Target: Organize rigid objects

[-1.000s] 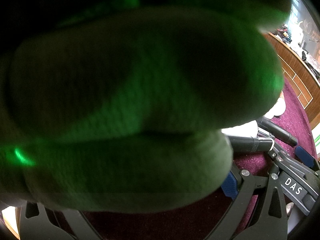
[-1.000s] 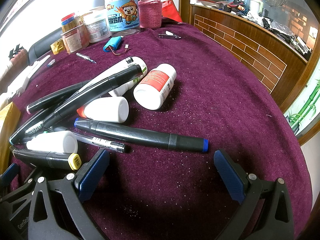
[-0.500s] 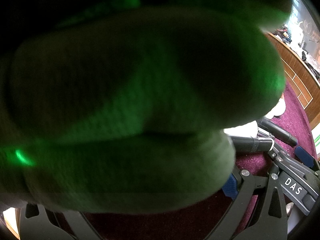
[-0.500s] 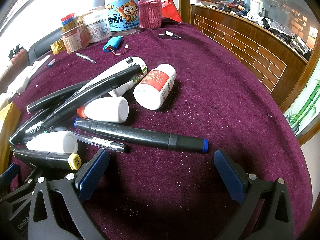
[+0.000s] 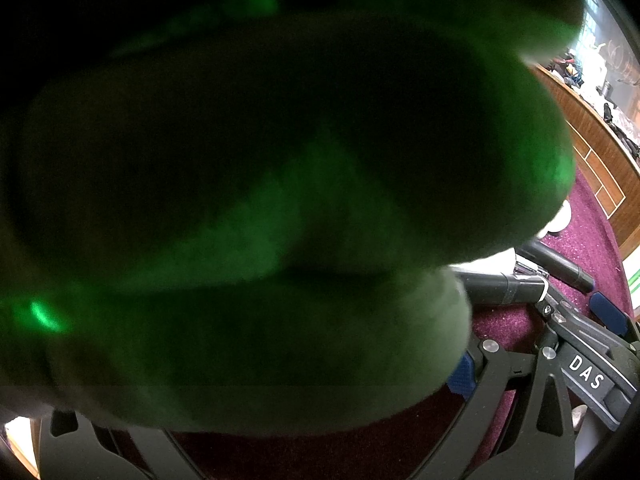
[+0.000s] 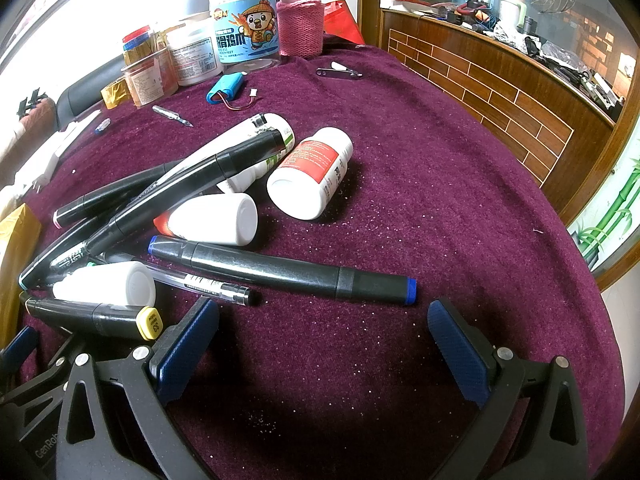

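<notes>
In the right wrist view, markers and white bottles lie in a heap on the purple cloth (image 6: 420,200). A black marker with blue ends (image 6: 280,268) lies crosswise just beyond my right gripper (image 6: 324,332), which is open and holds nothing. Behind it are a red-labelled white bottle (image 6: 316,172), a small white bottle (image 6: 212,220), a yellow-capped marker (image 6: 100,316) and a clear pen (image 6: 200,282). A blurred green-lit shape (image 5: 260,180) covers most of the left wrist view. My left gripper (image 5: 280,380) has its arms spread wide; only one blue pad (image 5: 460,374) shows.
Jars (image 6: 244,36), a flask in a pink knitted sleeve (image 6: 300,20), a blue battery pack (image 6: 224,88) and a metal clip (image 6: 340,72) stand at the table's far side. A wooden counter (image 6: 500,92) runs along the right. Bare cloth lies right of the heap.
</notes>
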{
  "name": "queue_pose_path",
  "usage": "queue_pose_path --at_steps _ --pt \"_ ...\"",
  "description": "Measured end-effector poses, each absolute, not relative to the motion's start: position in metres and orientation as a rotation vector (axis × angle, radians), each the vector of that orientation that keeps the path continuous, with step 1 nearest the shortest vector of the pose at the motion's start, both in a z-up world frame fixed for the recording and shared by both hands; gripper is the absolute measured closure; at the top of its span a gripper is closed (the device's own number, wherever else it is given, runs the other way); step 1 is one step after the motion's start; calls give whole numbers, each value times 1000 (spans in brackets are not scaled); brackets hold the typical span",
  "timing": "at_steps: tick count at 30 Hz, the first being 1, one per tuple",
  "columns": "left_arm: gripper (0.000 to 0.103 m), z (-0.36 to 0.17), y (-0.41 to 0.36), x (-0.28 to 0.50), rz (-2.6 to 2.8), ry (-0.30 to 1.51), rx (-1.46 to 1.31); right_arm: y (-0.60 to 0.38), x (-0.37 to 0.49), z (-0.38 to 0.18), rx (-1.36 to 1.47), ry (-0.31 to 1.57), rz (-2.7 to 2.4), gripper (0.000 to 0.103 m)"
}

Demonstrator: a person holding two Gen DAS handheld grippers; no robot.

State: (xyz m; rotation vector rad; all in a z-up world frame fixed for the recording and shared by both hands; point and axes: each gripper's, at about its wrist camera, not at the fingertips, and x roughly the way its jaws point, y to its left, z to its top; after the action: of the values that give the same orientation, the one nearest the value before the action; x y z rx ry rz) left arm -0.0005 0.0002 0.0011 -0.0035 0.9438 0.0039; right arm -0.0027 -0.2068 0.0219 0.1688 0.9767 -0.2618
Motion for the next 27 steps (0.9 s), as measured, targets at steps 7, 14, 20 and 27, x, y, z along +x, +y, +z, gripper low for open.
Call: queue_pose_path --at_steps 7,14,20,27 --pt "0 1 0 0 4 944 -4 -205 -3 19 169 976 -262 1" --pt "0 1 0 0 4 944 -4 -204 -3 17 169 975 -262 1" --pt "0 1 0 0 4 944 -4 -203 -2 14 169 975 -262 1" --pt "0 1 1 0 3 944 -4 -202 -2 12 168 974 -262 1"
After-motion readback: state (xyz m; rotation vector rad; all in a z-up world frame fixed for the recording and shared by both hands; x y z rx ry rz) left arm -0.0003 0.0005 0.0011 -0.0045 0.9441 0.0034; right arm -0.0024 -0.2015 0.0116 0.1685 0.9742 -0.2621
